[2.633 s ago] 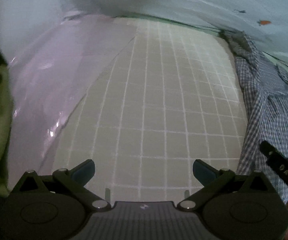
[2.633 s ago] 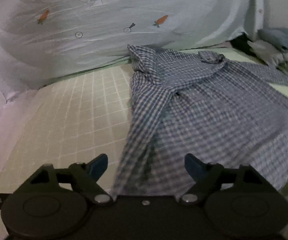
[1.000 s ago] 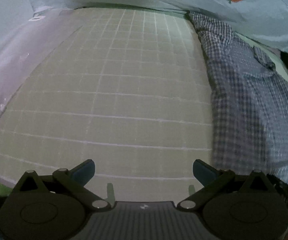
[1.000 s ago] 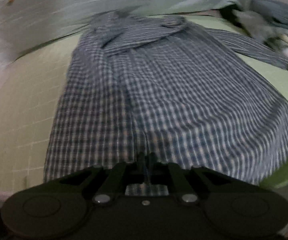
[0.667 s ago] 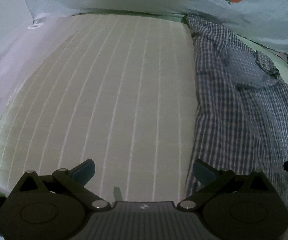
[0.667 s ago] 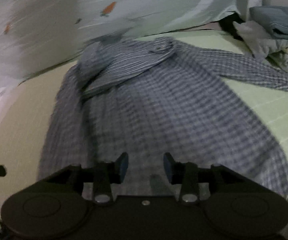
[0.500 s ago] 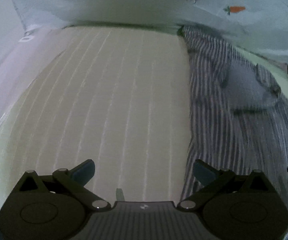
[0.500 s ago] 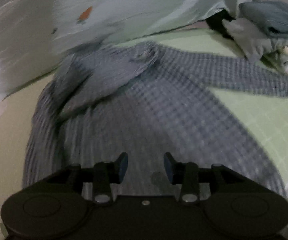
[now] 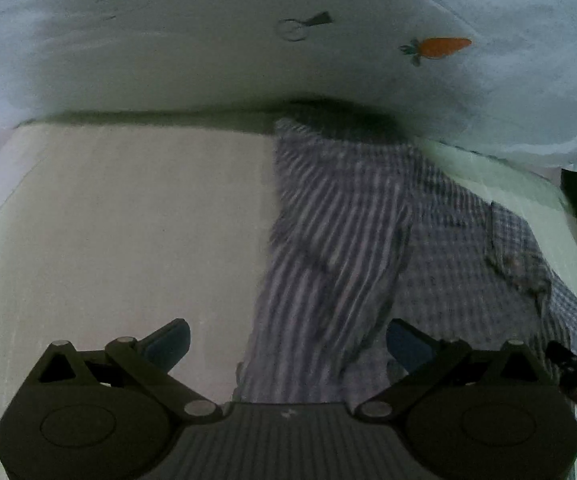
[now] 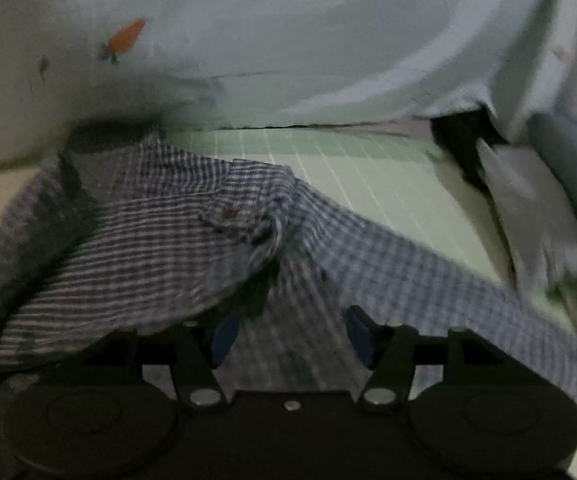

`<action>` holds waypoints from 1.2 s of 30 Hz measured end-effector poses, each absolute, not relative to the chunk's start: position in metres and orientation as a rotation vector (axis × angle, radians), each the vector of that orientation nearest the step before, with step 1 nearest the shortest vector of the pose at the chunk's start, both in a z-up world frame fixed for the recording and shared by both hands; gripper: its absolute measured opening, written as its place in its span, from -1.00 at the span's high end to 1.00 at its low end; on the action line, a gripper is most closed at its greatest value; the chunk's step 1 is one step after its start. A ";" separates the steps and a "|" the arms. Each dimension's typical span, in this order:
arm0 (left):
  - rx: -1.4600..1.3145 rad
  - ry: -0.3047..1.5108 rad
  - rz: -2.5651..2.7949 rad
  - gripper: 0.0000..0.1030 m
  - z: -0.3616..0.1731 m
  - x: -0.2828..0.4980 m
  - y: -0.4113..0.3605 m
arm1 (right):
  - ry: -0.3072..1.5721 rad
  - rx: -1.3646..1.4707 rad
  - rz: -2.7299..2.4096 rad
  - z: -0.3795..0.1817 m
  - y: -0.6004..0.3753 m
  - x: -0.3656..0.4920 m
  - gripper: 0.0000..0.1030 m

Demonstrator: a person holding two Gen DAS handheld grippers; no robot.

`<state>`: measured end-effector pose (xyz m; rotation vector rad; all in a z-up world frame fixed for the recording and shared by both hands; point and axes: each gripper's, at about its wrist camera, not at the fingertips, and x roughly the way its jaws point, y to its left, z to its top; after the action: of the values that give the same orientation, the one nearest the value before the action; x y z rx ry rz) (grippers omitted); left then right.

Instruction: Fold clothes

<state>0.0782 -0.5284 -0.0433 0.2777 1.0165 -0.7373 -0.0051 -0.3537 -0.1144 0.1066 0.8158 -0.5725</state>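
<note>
We see the blue and white checked cotton shirt (image 10: pixel 176 240) lying spread on the pale green squared bed sheet (image 10: pixel 368 168), one sleeve flopped across its body. Our left gripper (image 9: pixel 286 340) is wide open above the shirt's edge. Our right gripper (image 10: pixel 288 336) is open too, low over the cloth, we think so it can pinch a fold.
</note>
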 end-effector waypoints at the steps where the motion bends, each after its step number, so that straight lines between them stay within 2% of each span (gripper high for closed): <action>1: 0.282 1.019 -0.734 -0.99 -0.045 0.082 -0.538 | 0.824 0.074 -0.565 -0.117 -0.360 0.006 -0.18; 9: 0.305 1.040 -0.664 -0.99 -0.075 0.123 -0.596 | 0.832 -0.087 -0.474 -0.138 -0.387 0.072 -0.28; 12: 0.266 1.049 -0.645 -0.91 -0.084 0.140 -0.601 | 0.818 -0.115 -0.450 -0.143 -0.391 0.084 -0.35; 14: 0.250 1.052 -0.638 -0.67 -0.088 0.150 -0.604 | 0.809 -0.134 -0.433 -0.146 -0.393 0.091 -0.35; 15: 0.245 1.052 -0.641 -0.61 -0.090 0.154 -0.605 | 0.804 -0.143 -0.425 -0.147 -0.394 0.095 -0.34; 16: 0.236 1.054 -0.646 -0.44 -0.092 0.159 -0.606 | 0.800 -0.153 -0.417 -0.149 -0.395 0.099 -0.26; 17: 0.223 1.059 -0.650 -0.15 -0.094 0.163 -0.607 | 0.795 -0.162 -0.409 -0.150 -0.396 0.103 -0.17; 18: 0.203 1.067 -0.652 0.01 -0.096 0.167 -0.606 | 0.790 -0.171 -0.401 -0.152 -0.397 0.107 0.08; 19: 0.180 1.076 -0.653 0.44 -0.096 0.171 -0.605 | 0.785 -0.180 -0.392 -0.153 -0.399 0.111 0.25; 20: 0.151 1.083 -0.653 0.91 -0.096 0.175 -0.603 | 0.768 -0.142 -0.399 -0.149 -0.404 0.109 0.34; 22: 0.101 1.061 -0.628 0.92 -0.090 0.181 -0.597 | 0.723 -0.063 -0.422 -0.138 -0.416 0.105 0.76; 26: -0.017 0.995 -0.616 0.94 -0.066 0.195 -0.581 | 0.585 0.106 -0.487 -0.106 -0.444 0.091 0.80; 30: -0.081 0.992 -0.579 0.94 -0.070 0.206 -0.569 | 0.407 0.189 -0.599 -0.068 -0.470 0.062 0.81; 33: -0.113 1.069 -0.540 0.91 -0.094 0.214 -0.566 | 0.484 0.240 -0.622 -0.084 -0.488 0.059 0.81; 36: -0.142 1.098 -0.532 0.65 -0.098 0.215 -0.563 | 0.562 0.292 -0.643 -0.101 -0.506 0.056 0.78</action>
<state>0.2150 -0.5630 -0.0982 -0.1422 1.0983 -0.5317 0.0563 -0.5063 -0.1010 0.2920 0.5617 -0.6431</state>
